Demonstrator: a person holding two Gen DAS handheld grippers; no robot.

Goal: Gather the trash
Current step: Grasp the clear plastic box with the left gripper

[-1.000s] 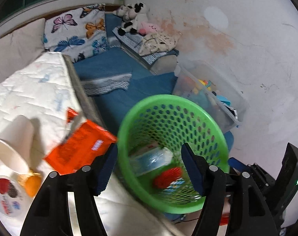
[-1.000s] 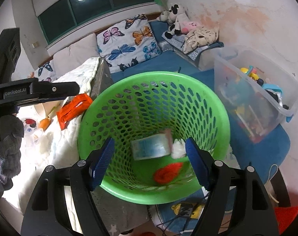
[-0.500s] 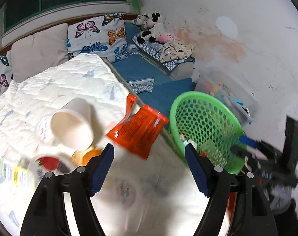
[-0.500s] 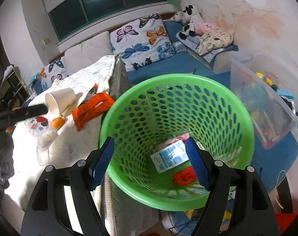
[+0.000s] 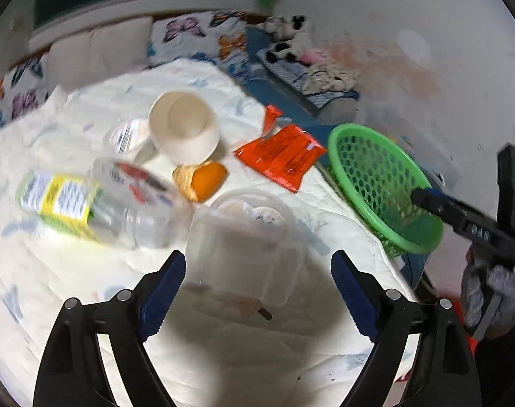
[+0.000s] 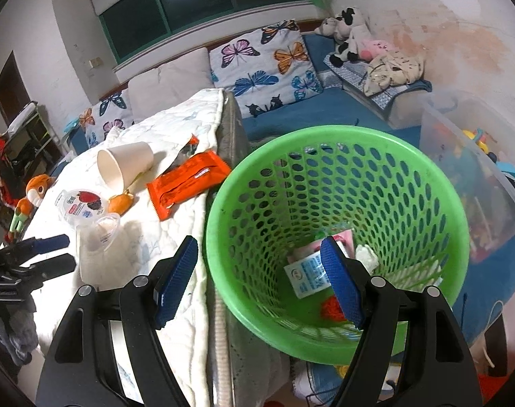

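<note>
White quilt (image 5: 87, 305), clear crumpled tub (image 5: 243, 254), green basket (image 6: 325, 237)

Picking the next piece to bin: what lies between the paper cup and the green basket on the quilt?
The orange wrapper lies between the paper cup and the green basket, seen in both wrist views.

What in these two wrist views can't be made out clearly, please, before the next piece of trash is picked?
- Left wrist view: the label on the clear bottle is motion-blurred, unreadable.
- Left wrist view: what is inside the clear plastic cup is smeared by blur.
- Right wrist view: the red item in the green basket is partly hidden by a pad of the right gripper.
- Right wrist view: the left gripper is cut off by the picture's edge.
</note>
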